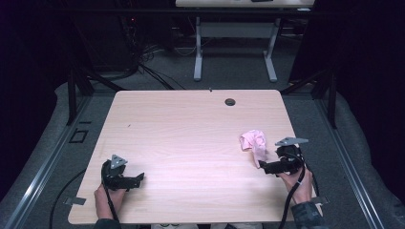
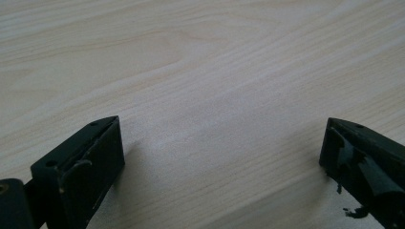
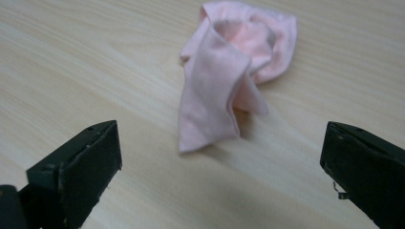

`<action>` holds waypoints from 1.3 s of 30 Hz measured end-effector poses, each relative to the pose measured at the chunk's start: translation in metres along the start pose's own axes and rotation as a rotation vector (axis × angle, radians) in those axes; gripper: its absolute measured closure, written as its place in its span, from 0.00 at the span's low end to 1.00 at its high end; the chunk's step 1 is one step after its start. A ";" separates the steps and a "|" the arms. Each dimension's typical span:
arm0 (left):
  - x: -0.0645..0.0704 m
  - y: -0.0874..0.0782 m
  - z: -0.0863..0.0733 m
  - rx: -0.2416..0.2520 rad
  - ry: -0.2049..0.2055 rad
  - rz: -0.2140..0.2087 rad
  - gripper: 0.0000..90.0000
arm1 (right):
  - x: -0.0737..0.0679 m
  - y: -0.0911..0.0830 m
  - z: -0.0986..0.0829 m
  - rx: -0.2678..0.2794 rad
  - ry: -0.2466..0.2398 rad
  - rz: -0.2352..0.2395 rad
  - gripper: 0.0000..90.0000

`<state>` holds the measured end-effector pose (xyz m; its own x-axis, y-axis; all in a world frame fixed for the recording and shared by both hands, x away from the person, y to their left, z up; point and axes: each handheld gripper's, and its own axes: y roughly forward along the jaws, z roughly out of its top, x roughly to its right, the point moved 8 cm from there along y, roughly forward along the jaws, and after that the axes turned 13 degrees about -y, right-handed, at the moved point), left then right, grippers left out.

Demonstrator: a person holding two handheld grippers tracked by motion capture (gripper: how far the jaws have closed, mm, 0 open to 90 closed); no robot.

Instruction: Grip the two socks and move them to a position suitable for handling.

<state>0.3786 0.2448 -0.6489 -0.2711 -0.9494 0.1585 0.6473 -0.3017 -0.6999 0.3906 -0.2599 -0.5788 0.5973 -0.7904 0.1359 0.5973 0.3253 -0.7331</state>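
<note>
In the high view, the person's arms are getting cut off by the bottom edge of the frame, so just the hands and a bit of dark sleeve are showing. The far room at the top is lying in deep shadow, and the cords on the floor there are hard to make out. A second table at the top middle is getting cut off too, with only its grey legs showing well.

The pink cloth is sitting on the right side of the bench, bunched up in a soft lump. In the right gripper view the cloth is looking thin and floppy, with one flat fold hanging down toward the bottom of the frame and a rolled-up part behind it at the top middle. What is inside the bunch is staying hidden.

The right tongs are sitting just beside the cloth, at the lower right of the high view. Their black, blocky jaws are standing wide apart with nothing between them.

The left tongs are resting at the lower left, well apart from the cloth. Their jaws are spread wide too, over bare, pale, stripy wood. One jaw is looking scratched and chipped.
</note>
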 end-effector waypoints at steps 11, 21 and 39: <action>0.000 0.000 0.000 0.000 0.000 0.000 0.01 | 0.009 0.048 0.018 -0.070 0.017 -0.019 0.31; 0.000 0.000 0.000 0.001 0.000 0.000 0.01 | 0.009 0.056 0.009 -0.061 0.063 0.019 0.80; 0.000 0.000 0.000 0.000 -0.001 -0.001 0.01 | -0.021 -0.005 0.037 0.103 0.031 0.121 0.88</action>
<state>0.3786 0.2449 -0.6488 -0.2708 -0.9493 0.1596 0.6475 -0.3023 -0.6996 0.3952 -0.2259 -0.5535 0.6525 -0.7573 0.0288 0.5745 0.4695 -0.6704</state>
